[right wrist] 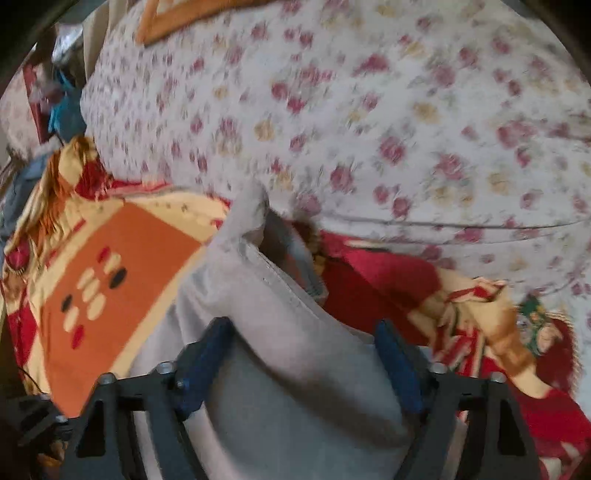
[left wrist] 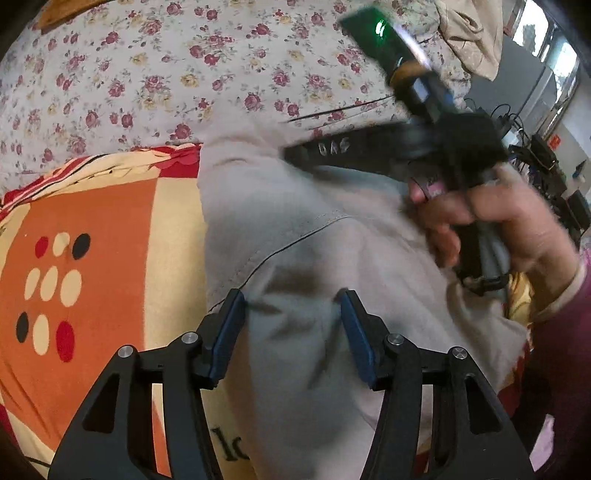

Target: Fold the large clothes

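A large grey garment (left wrist: 295,240) lies folded on a patterned orange, cream and red blanket (left wrist: 92,229). My left gripper (left wrist: 291,306) is open, its blue pads (left wrist: 231,332) spread just above the grey cloth. The right gripper's body (left wrist: 436,122), held in a hand, hovers blurred over the garment's far right part. In the right wrist view the grey garment (right wrist: 277,350) runs between the open jaws of my right gripper (right wrist: 303,339), with a seamed fold edge (right wrist: 280,280) just ahead. Neither gripper holds cloth.
A floral white sheet (left wrist: 166,74) covers the bed beyond the blanket and shows in the right wrist view (right wrist: 369,110). A beige cloth (left wrist: 469,33) lies at the far right. Dark equipment and cables (left wrist: 543,155) stand off the bed's right side. An orange hanger (right wrist: 177,18) lies far back.
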